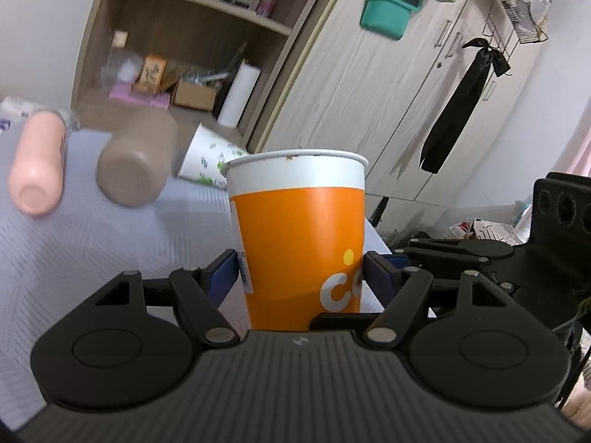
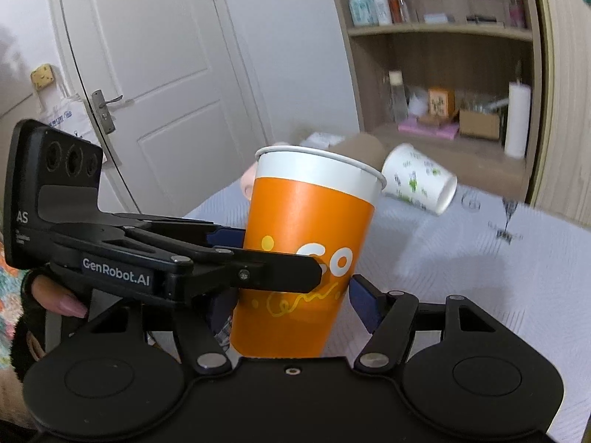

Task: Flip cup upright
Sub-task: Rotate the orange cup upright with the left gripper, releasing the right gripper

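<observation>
- Far left on the pale quilted bedspread (image 1: 74, 258), a pink bottle (image 1: 37, 162) lies on its side, blurred, base toward us.
- Just beside it a brown bottle (image 1: 136, 158) also lies on its side.
- Behind that, a white paper cup (image 1: 207, 158) with green print lies tipped over, near the wooden shelf unit (image 1: 192, 48).
- In the middle stands the orange cup (image 1: 299, 243), mouth up, white band at the rim; it looks upright or nearly so above the bedspread, its base hidden.
- The left gripper (image 1: 299, 277) is clamped on the orange cup, a blue pad pressing its lower wall on each side.
- From the right wrist view, the right gripper (image 2: 288, 306) brackets the same cup lower down; its right blue pad stands just off the wall, the left one is hidden, so I cannot tell whether it grips.
- To the right, a wardrobe (image 1: 406, 92) with a black ribbon (image 1: 465, 99) hanging on it.
</observation>
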`<act>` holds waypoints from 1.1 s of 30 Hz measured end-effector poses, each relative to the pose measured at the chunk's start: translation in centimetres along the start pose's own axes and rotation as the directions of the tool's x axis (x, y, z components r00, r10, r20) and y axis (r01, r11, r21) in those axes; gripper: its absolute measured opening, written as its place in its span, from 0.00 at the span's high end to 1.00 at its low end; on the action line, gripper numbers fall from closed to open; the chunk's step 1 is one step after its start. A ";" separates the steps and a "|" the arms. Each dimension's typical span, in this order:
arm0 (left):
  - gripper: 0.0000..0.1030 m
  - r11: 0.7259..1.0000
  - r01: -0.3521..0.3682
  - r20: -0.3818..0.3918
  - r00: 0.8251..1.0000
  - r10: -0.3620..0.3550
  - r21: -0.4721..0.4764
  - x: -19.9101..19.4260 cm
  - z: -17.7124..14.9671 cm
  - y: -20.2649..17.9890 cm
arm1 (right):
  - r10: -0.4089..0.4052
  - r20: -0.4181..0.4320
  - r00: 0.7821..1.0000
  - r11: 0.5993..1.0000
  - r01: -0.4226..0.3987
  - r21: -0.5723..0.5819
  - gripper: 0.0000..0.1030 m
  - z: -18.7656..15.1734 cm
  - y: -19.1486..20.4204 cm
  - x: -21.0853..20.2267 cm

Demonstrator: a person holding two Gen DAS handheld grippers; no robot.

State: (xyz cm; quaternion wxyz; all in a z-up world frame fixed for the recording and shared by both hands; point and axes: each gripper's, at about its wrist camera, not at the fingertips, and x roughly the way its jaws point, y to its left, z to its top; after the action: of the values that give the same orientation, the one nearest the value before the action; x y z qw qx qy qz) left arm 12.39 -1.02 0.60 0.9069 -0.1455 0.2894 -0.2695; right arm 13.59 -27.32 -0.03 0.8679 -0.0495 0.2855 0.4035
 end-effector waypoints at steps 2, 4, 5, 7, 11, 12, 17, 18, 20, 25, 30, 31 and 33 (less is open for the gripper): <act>0.29 0.999 0.003 0.027 1.000 -0.003 0.032 -0.3 0.5 0.0 | -0.024 0.065 0.998 0.998 0.028 -0.060 0.30 0.0 0.5 -0.2; 0.29 0.998 0.004 0.030 1.000 -0.005 0.056 -0.2 1.2 -0.1 | -0.062 0.098 0.993 0.988 0.076 -0.138 0.30 -0.1 1.2 0.0; 0.29 0.997 -0.002 0.035 0.999 -0.001 0.079 -0.1 1.6 -0.2 | -0.080 0.111 0.991 0.981 0.098 -0.166 0.30 0.0 1.3 0.1; 0.29 0.992 -0.020 0.044 0.999 0.015 0.124 0.4 2.3 -0.6 | -0.109 0.127 0.986 0.972 0.132 -0.195 0.30 0.2 1.3 0.6; 0.29 0.981 -0.065 0.050 0.997 0.056 0.184 1.8 3.2 -0.8 | -0.151 0.147 0.978 0.959 0.181 -0.220 0.31 0.4 0.9 1.8; 0.29 0.979 -0.072 0.055 0.997 0.063 0.190 2.2 3.4 -0.7 | -0.163 0.156 0.974 0.953 0.197 -0.230 0.31 0.4 1.0 2.2; 0.28 0.971 -0.108 0.092 0.992 0.090 0.211 3.9 3.9 0.1 | -0.194 0.219 0.956 0.924 0.253 -0.287 0.30 0.4 0.2 4.1; 0.28 0.967 -0.121 0.091 0.990 0.103 0.224 4.3 3.9 0.2 | -0.194 0.217 0.957 0.921 0.254 -0.295 0.30 0.4 -0.1 4.6; 0.28 0.960 -0.141 0.092 0.988 0.122 0.243 5.1 3.8 0.4 | -0.190 0.209 0.959 0.925 0.246 -0.289 0.30 0.4 -0.6 5.1; 0.28 0.948 -0.160 0.087 0.986 0.141 0.277 6.7 3.5 0.5 | -0.194 0.197 0.961 0.927 0.245 -0.284 0.30 0.2 -1.8 6.4; 0.28 0.929 -0.170 0.078 0.985 0.153 0.328 7.8 3.7 -0.4 | -0.165 0.191 0.968 0.953 0.206 -0.221 0.30 0.0 -3.8 6.8; 0.28 0.929 -0.161 0.074 0.987 0.144 0.332 7.8 3.6 -0.4 | -0.165 0.187 0.968 0.954 0.205 -0.220 0.30 -0.1 -3.8 6.8; 0.27 0.944 -0.136 0.072 0.990 0.119 0.301 7.7 3.3 0.1 | -0.170 0.184 0.968 0.952 0.210 -0.221 0.30 -0.3 -3.7 6.8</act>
State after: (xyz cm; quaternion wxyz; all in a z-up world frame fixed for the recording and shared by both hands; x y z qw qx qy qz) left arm 19.74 -4.96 -0.26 0.9413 0.0081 0.2291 -0.2478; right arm 19.60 -25.29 -4.48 0.9108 -0.1479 0.1569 0.3520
